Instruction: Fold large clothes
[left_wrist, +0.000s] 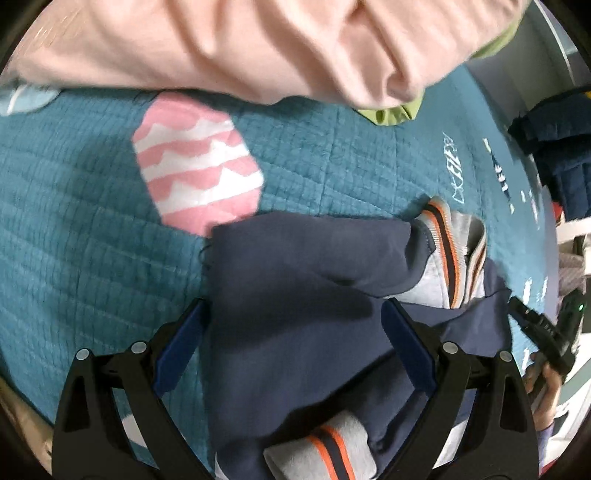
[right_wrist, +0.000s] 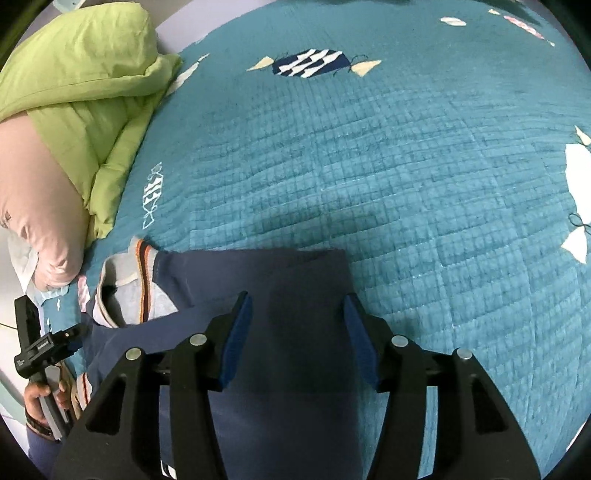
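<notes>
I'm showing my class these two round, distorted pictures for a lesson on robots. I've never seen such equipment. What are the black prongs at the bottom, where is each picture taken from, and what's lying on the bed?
There is no robot here: a person holds a two-fingered gripper in each hand, each with a fisheye camera looking along its fingers. One picture comes from the left gripper, the other from the right gripper. Both are open and hold nothing. Beneath them lies a navy sweatshirt with grey, orange-striped trim, spread on a teal quilt. A green pillow and a pink pillow lie at its edge. In the right view, the person's hand holds the other gripper's handle.
</notes>
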